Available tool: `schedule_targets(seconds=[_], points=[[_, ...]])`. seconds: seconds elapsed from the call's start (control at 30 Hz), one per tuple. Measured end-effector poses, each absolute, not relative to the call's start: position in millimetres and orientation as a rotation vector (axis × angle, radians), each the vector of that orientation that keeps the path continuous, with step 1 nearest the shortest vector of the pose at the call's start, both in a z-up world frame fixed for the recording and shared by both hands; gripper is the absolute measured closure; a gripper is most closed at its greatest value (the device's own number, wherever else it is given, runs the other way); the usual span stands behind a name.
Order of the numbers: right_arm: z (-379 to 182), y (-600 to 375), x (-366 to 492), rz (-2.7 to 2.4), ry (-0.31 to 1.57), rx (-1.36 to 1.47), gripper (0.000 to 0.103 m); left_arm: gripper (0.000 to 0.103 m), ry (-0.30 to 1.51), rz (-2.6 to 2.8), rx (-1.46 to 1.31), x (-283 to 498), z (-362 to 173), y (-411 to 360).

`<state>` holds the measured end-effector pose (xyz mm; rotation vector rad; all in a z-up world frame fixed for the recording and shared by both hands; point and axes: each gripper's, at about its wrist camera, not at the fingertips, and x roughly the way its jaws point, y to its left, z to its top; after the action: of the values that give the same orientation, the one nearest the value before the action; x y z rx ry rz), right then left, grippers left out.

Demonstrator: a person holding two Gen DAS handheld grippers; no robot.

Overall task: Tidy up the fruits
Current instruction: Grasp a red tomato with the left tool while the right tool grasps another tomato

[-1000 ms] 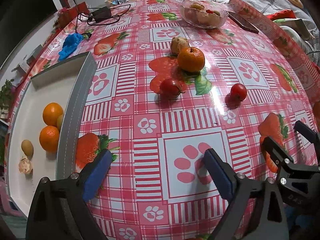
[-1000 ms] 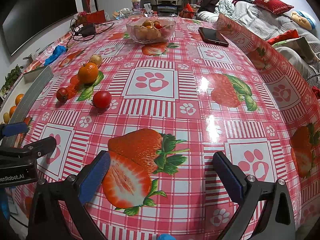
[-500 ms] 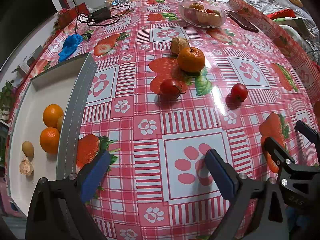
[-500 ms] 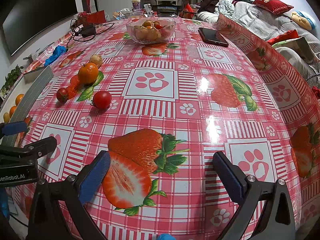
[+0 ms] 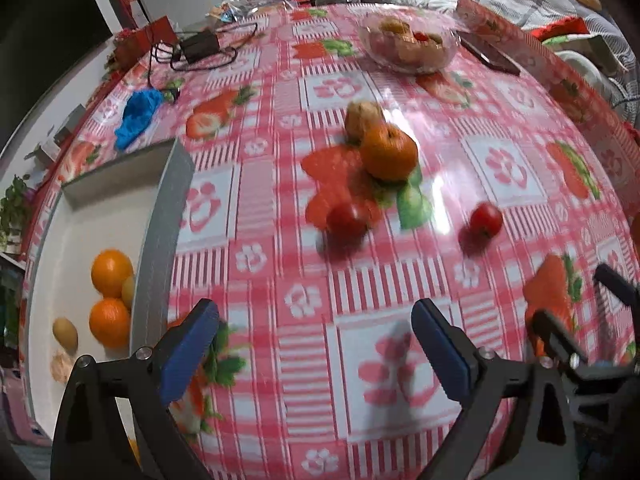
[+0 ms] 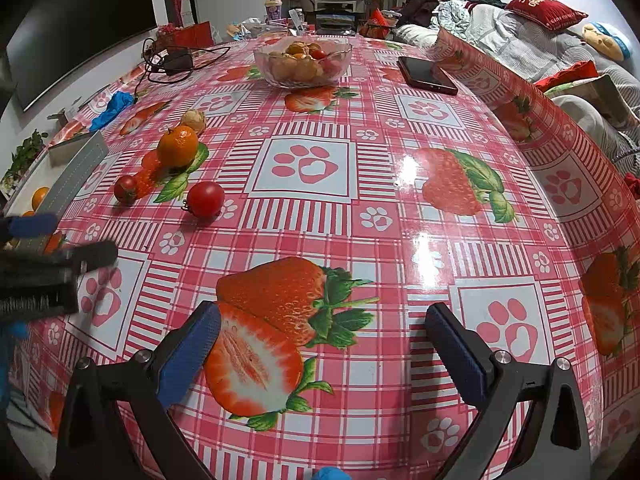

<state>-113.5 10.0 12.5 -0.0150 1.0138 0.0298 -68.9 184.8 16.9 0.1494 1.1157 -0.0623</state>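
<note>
On the strawberry-print tablecloth lie an orange, a brownish fruit just behind it, and two red tomatoes. A white tray at the left holds two oranges and small pale fruits. My left gripper is open over the cloth, well short of the tomatoes. My right gripper is open over a printed strawberry, nothing between its fingers. The left gripper shows blurred at the right view's left edge.
A glass bowl of fruit stands at the far side, a dark phone to its right. A blue cloth and a black charger with cable lie at the far left. A sofa with cushions borders the right.
My left gripper has moved forward and tilted, blurring its view; the tomatoes and orange sit lower and nearer in it. The right gripper has not moved. Both stay open.
</note>
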Motion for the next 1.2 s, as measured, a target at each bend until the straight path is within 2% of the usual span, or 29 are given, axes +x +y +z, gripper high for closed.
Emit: schedule_targets(seconds=[0.17, 0.3, 0.4, 0.57, 0.7, 1.2], points=[[12.1, 10.0, -114.4, 0.037, 1.013, -0.015, 0.0, 0.019, 1.134, -0.08, 0.132, -49.3, 9.6, 183.5], [11.4, 10.1, -114.2, 0.039, 1.013, -0.016, 0.0, 0.024, 1.113, -0.098, 0.113, -38.6, 9.5, 179.2], [11.8, 10.1, -114.7, 0.039, 1.013, -0.016, 0.0, 0.033, 1.107, -0.112, 0.092, -31.7, 9.3, 175.6], [10.3, 10.2, -114.1, 0.04, 1.023, -0.015, 0.0, 0.06, 1.077, -0.151, 0.083, -30.1, 10.1, 169.2], [10.0, 10.2, -111.0, 0.041, 1.038, -0.016, 0.0, 0.077, 1.07, -0.174, 0.082, -32.2, 11.2, 168.4], [7.8, 27.2, -71.6, 0.087, 1.197, -0.045, 0.0, 0.077, 1.05, -0.189, 0.063, -68.4, 12.1, 197.4]])
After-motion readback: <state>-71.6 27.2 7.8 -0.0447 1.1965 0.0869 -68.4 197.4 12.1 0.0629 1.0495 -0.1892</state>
